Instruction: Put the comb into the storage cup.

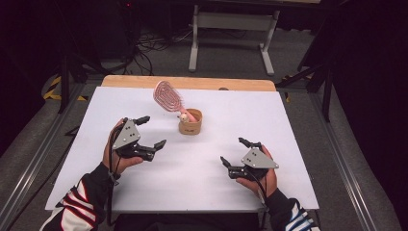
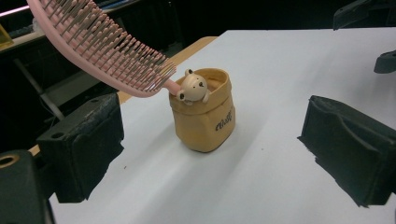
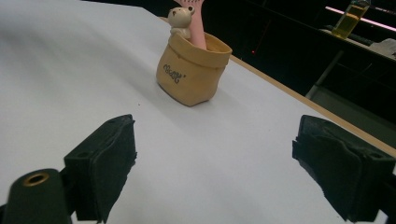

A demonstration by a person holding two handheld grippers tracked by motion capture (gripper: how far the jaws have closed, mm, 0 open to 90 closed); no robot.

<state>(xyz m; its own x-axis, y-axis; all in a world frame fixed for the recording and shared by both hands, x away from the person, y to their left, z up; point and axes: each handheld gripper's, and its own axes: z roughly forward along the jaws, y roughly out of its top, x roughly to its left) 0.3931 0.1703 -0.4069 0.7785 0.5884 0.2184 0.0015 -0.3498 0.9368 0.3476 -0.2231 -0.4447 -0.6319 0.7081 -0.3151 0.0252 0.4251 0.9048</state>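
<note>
Pink hairbrush (image 2: 100, 44); tan pot (image 2: 205, 116), cream bear (image 2: 192, 87); white table (image 1: 202, 168).

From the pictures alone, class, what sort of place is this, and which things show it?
Probably a lab or workshop set up for recording, not a home. A bare white table stands on a grey floor, cables trail behind it beside a white metal frame, and the person holds a left gripper and a right gripper.

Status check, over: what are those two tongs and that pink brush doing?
Left tongs open, empty. Right tongs open, empty. Pink hairbrush stands handle-down in tan bear cup, untouched. Nothing between tongs and cup.
</note>
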